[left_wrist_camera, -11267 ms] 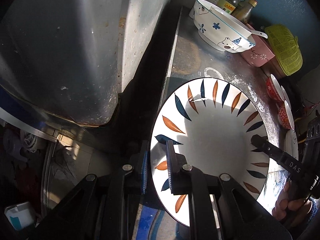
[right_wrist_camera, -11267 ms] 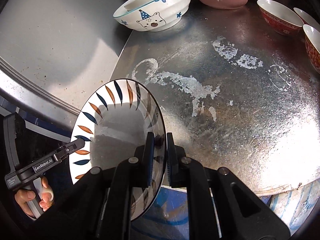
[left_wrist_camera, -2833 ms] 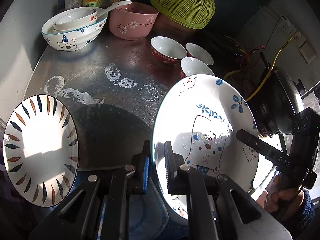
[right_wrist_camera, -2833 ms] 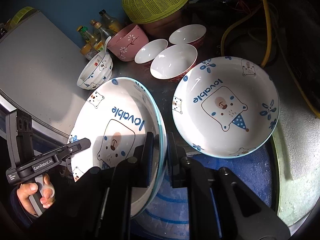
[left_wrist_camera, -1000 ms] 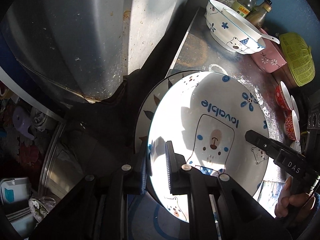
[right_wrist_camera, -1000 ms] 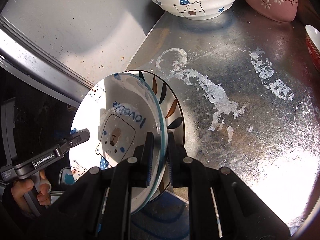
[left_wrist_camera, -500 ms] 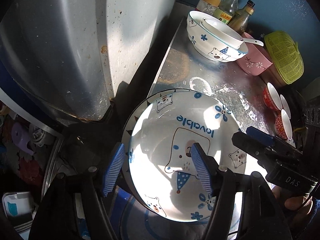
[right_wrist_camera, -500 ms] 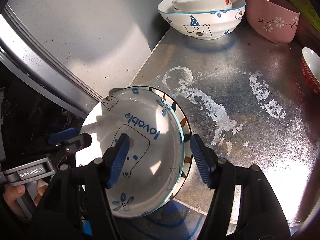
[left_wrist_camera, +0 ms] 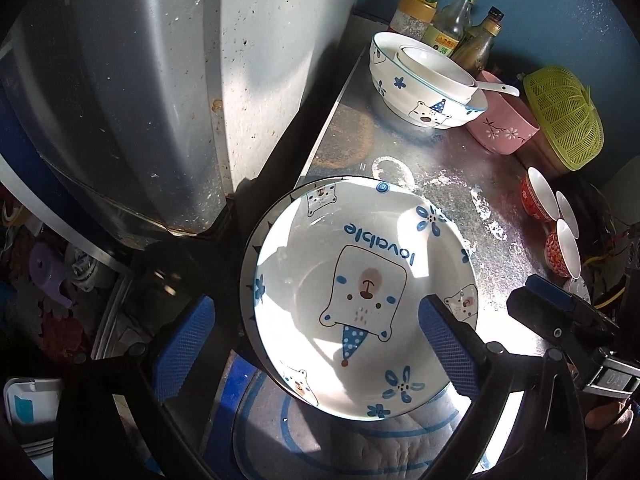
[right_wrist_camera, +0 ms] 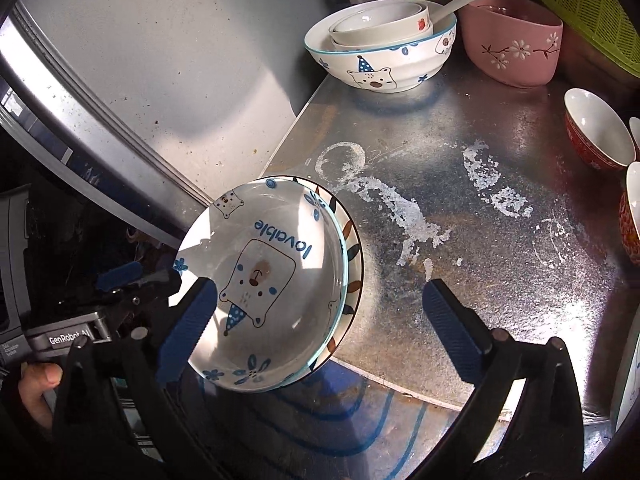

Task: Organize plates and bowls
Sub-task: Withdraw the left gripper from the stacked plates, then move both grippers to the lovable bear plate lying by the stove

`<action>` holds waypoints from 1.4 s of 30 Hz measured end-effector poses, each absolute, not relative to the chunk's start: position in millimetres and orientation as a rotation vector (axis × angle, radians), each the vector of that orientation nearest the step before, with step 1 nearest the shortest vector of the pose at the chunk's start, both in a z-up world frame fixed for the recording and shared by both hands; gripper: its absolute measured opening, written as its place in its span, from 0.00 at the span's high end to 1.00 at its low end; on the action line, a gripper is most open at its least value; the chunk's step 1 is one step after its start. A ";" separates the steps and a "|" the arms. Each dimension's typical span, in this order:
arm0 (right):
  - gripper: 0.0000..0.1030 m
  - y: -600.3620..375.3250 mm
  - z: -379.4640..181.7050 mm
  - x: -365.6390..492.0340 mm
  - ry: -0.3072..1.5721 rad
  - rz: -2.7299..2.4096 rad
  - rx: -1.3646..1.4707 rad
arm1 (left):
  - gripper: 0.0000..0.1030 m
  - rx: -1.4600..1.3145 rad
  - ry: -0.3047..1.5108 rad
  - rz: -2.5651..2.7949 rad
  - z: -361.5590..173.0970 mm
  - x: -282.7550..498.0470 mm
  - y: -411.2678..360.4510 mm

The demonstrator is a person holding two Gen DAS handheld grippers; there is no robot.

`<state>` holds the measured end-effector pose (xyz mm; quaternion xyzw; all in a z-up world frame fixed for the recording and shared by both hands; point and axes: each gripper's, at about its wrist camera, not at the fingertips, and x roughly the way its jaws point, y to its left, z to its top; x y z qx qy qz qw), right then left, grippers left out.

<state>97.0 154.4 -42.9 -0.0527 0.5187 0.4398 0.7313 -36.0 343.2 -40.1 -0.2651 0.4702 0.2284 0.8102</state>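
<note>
A white bear plate (left_wrist_camera: pixel 360 280) marked "lovable" lies stacked on the leaf-pattern plate (left_wrist_camera: pixel 251 240), whose rim shows only at the edge. The stack sits at the near left corner of the metal counter (right_wrist_camera: pixel 480 208) and overhangs its edge. My left gripper (left_wrist_camera: pixel 316 300) hovers over the plate's left side with its jaws opening wide, pads clear of the rim. My right gripper (right_wrist_camera: pixel 320 286) hangs above the bear plate (right_wrist_camera: pixel 260 272) and leaf plate (right_wrist_camera: pixel 353 248) at their right edge. Its jaws are also opening, with nothing pressed between them.
At the back stand a bear bowl (left_wrist_camera: pixel 424 92) holding a smaller bowl and spoon, a pink bowl (left_wrist_camera: pixel 500 128), bottles (left_wrist_camera: pixel 448 28) and a green basket (left_wrist_camera: pixel 564 116). Small red bowls (left_wrist_camera: pixel 540 196) line the right. A grey appliance (left_wrist_camera: pixel 160 80) rises at the left.
Both grippers let go of the bear plate, which now rests on the leaf plate. Their jaws spread wide and both hands rose away from the stack.
</note>
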 end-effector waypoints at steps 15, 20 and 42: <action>0.00 85.1 -9.4 86.3 1.082 0.902 -0.033 | 0.01 -0.492 0.979 0.412 -11.6 -32.5 280.4; 0.00 57.2 -0.4 81.6 1.063 0.874 -0.003 | 0.01 -0.463 0.973 0.374 -3.8 -27.2 255.9; 0.00 -85.4 4.5 73.5 1.024 0.652 0.186 | 0.01 -0.309 1.006 0.158 9.4 15.4 136.8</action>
